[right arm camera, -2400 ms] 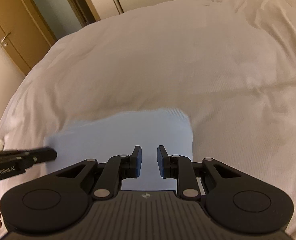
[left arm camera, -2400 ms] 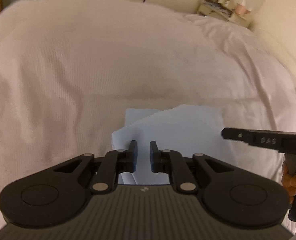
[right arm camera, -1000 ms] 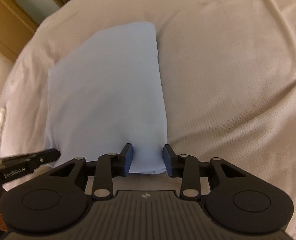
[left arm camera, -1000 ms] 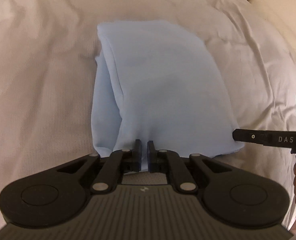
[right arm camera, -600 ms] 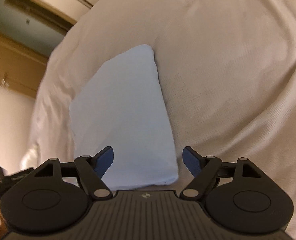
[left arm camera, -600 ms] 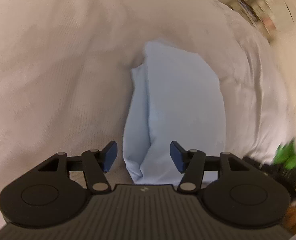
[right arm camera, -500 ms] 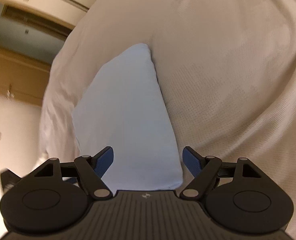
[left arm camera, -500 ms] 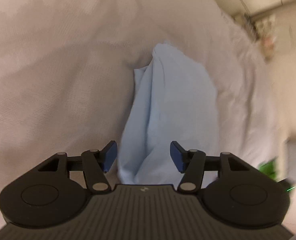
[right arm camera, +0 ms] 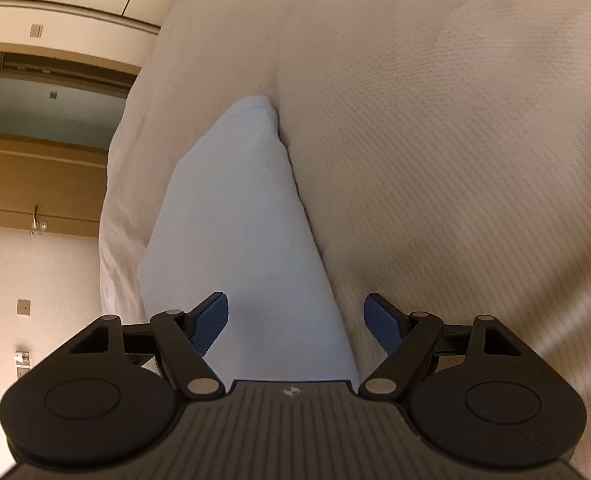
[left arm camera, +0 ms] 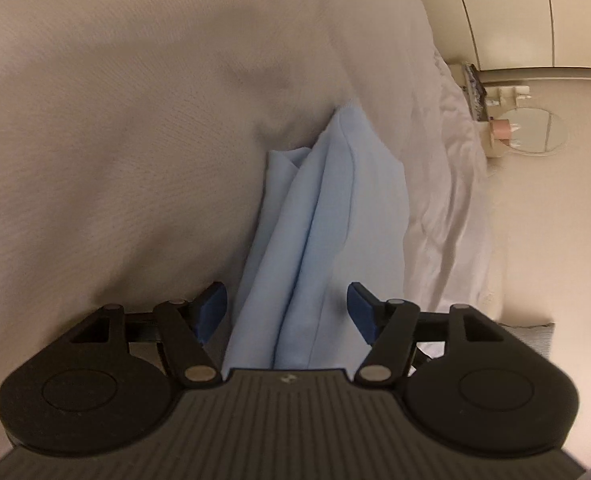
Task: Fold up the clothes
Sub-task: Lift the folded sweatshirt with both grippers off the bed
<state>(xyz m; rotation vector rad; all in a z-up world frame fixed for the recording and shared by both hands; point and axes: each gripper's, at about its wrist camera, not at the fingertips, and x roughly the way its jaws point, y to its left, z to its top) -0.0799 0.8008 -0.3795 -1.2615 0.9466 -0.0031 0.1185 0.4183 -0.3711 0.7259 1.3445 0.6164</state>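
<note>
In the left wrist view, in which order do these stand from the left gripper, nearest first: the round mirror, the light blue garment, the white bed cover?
1. The light blue garment, lying between the open fingers of the left gripper.
2. The white bed cover, under the garment and spreading ahead and to the left.
3. The round mirror, far off at the right.

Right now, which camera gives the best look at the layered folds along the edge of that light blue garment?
The left wrist view. There the light blue garment shows its stacked layers and creases on the white bedspread. The right wrist view shows only the garment's smooth top face, with no layers visible.
</note>
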